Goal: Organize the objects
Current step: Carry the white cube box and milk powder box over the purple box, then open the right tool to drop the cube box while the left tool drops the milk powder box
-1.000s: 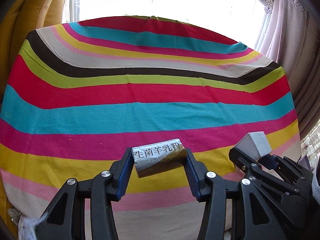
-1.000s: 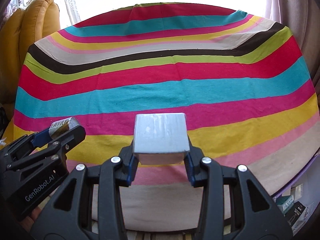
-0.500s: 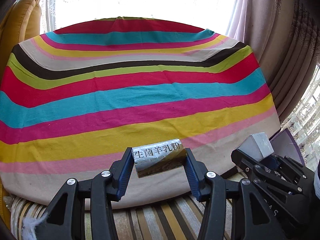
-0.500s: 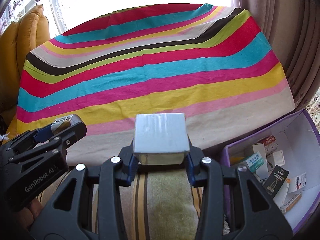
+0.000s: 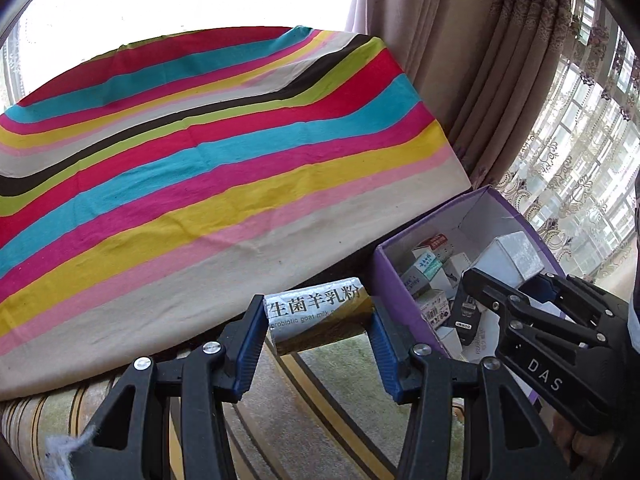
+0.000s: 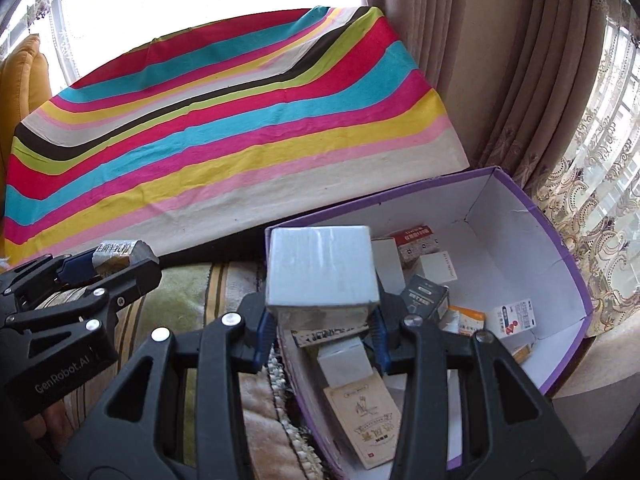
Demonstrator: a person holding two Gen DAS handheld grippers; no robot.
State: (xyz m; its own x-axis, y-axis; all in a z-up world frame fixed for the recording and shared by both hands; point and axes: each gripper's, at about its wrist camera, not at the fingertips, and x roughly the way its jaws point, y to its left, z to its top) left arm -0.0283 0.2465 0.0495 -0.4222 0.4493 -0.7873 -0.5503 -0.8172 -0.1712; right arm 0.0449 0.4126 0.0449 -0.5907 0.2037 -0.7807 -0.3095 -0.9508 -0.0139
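My left gripper (image 5: 318, 322) is shut on a silver and gold sachet (image 5: 316, 314) printed with Chinese characters, held above the striped carpet just left of the purple box (image 5: 390, 280). In the right wrist view the same sachet (image 6: 118, 256) shows at the left. My right gripper (image 6: 322, 320) is shut on a plain white box (image 6: 320, 266), held over the near left corner of the purple box (image 6: 568, 268). The white box (image 5: 508, 258) and right gripper (image 5: 520, 284) also appear at the right of the left wrist view.
The purple box holds several small cartons (image 6: 424, 296). A table under a striped cloth (image 6: 224, 136) stands behind. Curtains (image 6: 500, 80) hang at the right, a yellow chair (image 6: 20, 80) at the far left. Striped carpet (image 5: 304, 412) lies below.
Both grippers have swung right and down, away from the striped table toward the purple box. Each keeps its hold on its item.
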